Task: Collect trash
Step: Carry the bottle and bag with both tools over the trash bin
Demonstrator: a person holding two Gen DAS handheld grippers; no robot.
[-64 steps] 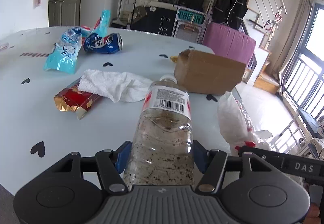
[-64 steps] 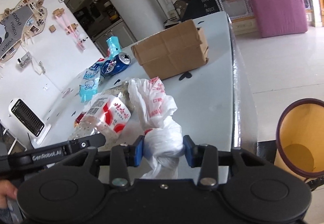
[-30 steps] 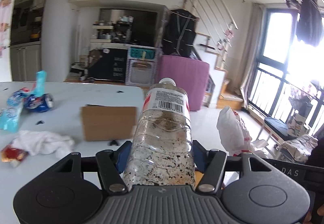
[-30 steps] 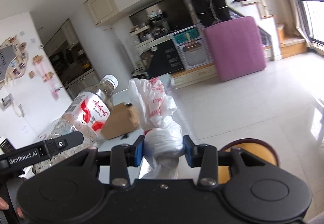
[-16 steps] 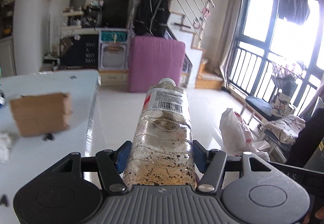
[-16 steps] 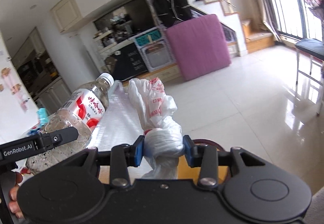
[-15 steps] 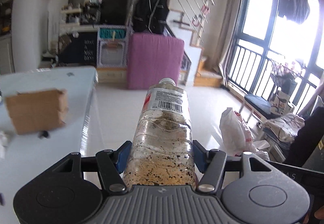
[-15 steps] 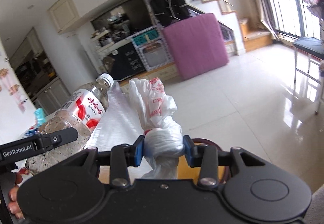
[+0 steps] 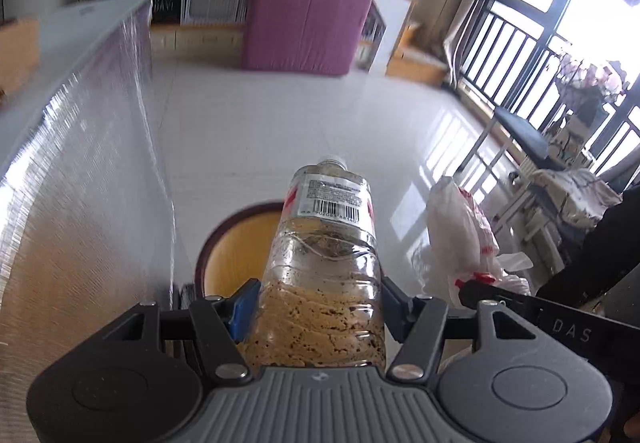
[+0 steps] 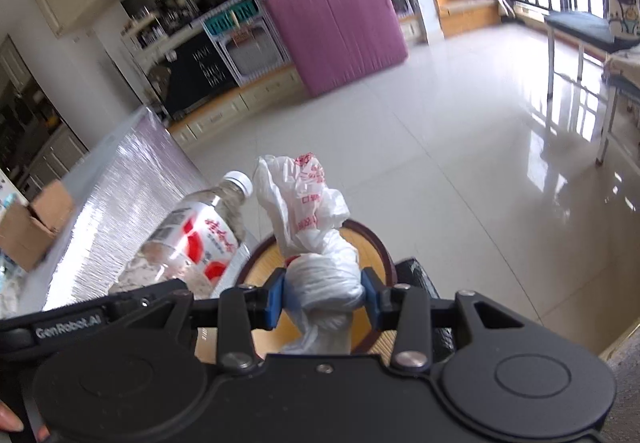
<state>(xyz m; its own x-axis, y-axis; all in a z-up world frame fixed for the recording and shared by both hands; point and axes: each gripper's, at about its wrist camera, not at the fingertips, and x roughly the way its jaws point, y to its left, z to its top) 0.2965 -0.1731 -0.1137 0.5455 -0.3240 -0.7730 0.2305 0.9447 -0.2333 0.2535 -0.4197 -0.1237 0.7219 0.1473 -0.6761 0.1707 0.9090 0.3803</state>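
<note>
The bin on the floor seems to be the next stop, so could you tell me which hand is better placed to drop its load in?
Right, probably. The knotted bag in the right gripper hangs over the bin opening, while the left gripper holds its bottle nearer the rim.

I see my clear plastic bottle (image 9: 326, 271), grime-speckled with a red-and-white label, and knotted white plastic bag (image 10: 320, 275) both poised above the yellow, dark-rimmed bin (image 9: 236, 243).
</note>
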